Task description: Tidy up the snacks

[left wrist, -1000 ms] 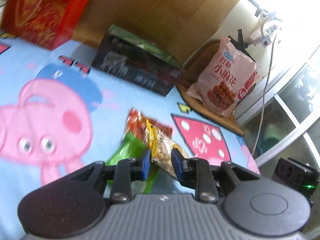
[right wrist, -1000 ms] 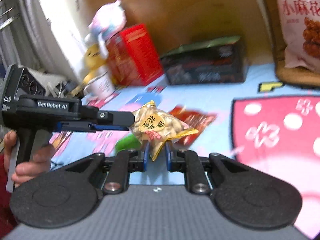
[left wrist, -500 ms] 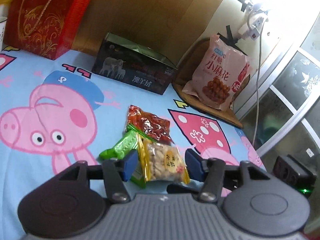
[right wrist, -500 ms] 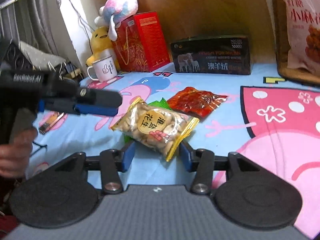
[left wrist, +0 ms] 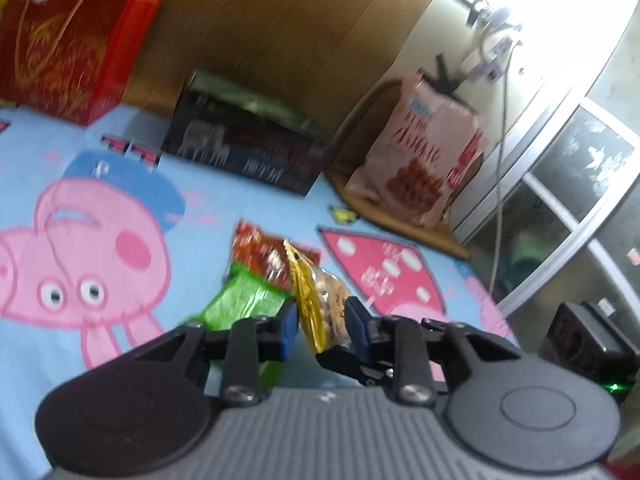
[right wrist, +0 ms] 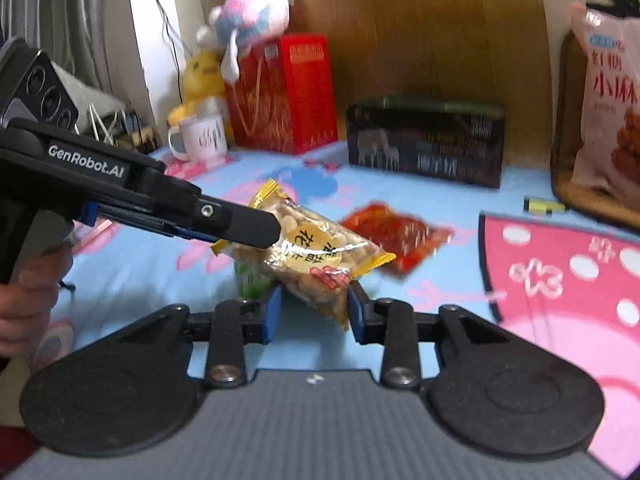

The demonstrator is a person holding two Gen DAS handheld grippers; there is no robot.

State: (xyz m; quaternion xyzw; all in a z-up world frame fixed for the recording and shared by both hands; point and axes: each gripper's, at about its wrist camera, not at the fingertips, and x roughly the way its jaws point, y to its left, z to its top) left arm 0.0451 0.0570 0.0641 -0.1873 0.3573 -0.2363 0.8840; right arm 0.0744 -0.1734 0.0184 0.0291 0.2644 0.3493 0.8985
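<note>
Peanut packet (right wrist: 312,254), yellow-edged, label blurred: raised over the sheet (right wrist: 400,360), pinched at one end by the left gripper (left wrist: 322,318). Right gripper (right wrist: 314,312) parted around its other end, contact unclear. Gripper body marked "GenRobot.AI". Red packet (right wrist: 394,232) and green packet (left wrist: 244,300) lie mid-sheet.

I see peanut packet (right wrist: 308,254): glossy clear plastic film, crinkled, yellow foil-like ends | red snack packet (right wrist: 396,232), centre frame: shiny plastic | printed sheet (right wrist: 448,200): matt cloth | wall panel (right wrist: 420,20), top: smooth wood | right gripper (right wrist: 314,312): matt black plastic, ribbed grey base.
</note>
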